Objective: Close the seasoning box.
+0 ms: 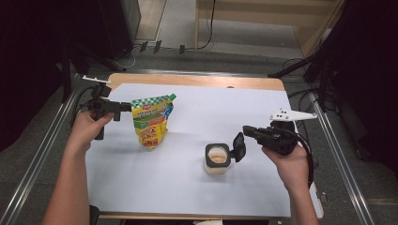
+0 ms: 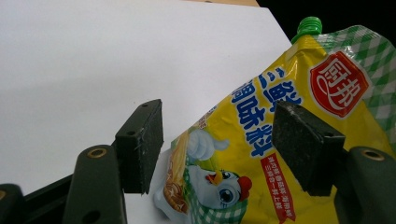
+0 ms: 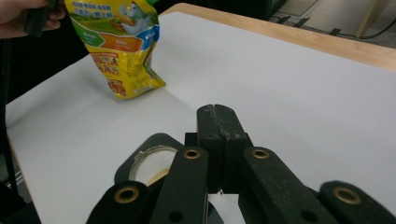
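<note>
High view: yellow pouch (image 1: 151,121) upright, green cap (image 1: 172,97) pointing up.

Seasoning pouch (image 1: 152,120): glossy printed plastic film, green plastic cap. Jar (image 1: 217,160): clear plastic, black plastic lid. Table (image 1: 197,80): wood under matt white sheet (image 1: 225,112). Gripper pads (image 2: 142,144): matt, scuffed.

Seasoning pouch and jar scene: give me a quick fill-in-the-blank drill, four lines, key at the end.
1. The seasoning pouch has a screw cap coloured ____.
2. The left gripper holds the pouch by its upper ____ edge in the high view.
3. The jaws of the right gripper are ____.
4. The flip lid of the clear jar stands ____, showing beige powder inside.

Missing words: green; left; shut; open
</note>
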`<state>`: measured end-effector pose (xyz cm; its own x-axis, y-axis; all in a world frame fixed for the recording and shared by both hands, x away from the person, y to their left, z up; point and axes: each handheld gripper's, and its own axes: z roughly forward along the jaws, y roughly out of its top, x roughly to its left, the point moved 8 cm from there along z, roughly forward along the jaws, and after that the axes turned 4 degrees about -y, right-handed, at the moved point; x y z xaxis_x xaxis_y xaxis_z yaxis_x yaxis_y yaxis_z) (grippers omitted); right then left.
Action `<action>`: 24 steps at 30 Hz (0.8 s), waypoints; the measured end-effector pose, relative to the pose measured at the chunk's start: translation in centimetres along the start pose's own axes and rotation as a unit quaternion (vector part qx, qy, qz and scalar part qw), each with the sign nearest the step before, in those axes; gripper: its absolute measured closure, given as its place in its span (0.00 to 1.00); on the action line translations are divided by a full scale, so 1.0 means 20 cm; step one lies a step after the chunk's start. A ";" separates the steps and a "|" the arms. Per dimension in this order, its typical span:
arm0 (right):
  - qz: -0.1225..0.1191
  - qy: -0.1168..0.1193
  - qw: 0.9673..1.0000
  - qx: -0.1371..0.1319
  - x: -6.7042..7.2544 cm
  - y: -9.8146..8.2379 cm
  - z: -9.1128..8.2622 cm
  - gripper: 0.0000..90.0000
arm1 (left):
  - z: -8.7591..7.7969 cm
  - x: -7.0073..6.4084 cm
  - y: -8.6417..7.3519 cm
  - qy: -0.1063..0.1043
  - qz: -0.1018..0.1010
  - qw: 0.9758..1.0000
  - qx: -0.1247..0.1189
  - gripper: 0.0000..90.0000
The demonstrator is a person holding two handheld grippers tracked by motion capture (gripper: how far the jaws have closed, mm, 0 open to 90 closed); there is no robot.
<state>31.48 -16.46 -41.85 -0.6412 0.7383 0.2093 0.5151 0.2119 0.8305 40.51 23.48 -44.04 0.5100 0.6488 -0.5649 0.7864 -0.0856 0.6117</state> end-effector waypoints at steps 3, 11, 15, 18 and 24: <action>0.003 -0.002 1.000 0.006 -0.02 -0.03 0.03 1.00 | 0.00 0.00 0.00 -0.001 0.001 1.000 -0.001 0.39; 0.016 0.006 1.000 0.014 -0.04 -0.06 0.06 1.00 | 0.00 0.00 0.00 0.000 0.001 1.000 0.000 0.39; 0.014 0.011 1.000 0.021 -0.03 -0.07 0.09 1.00 | 0.00 0.00 0.00 0.000 0.001 1.000 0.000 0.39; 0.008 0.018 0.999 0.026 0.00 -0.08 0.11 1.00 | 0.00 0.00 0.00 -0.002 0.000 1.000 0.000 0.39; 0.005 0.031 0.999 0.029 0.03 -0.09 0.15 1.00 | 0.00 -0.01 0.00 -0.008 0.002 1.000 -0.001 0.39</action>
<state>31.81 -14.43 -44.77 -0.6694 0.6997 0.2496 0.5518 0.2433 0.7977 40.40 23.39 -43.89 0.5185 0.6360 -0.5716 0.7836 -0.0858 0.6153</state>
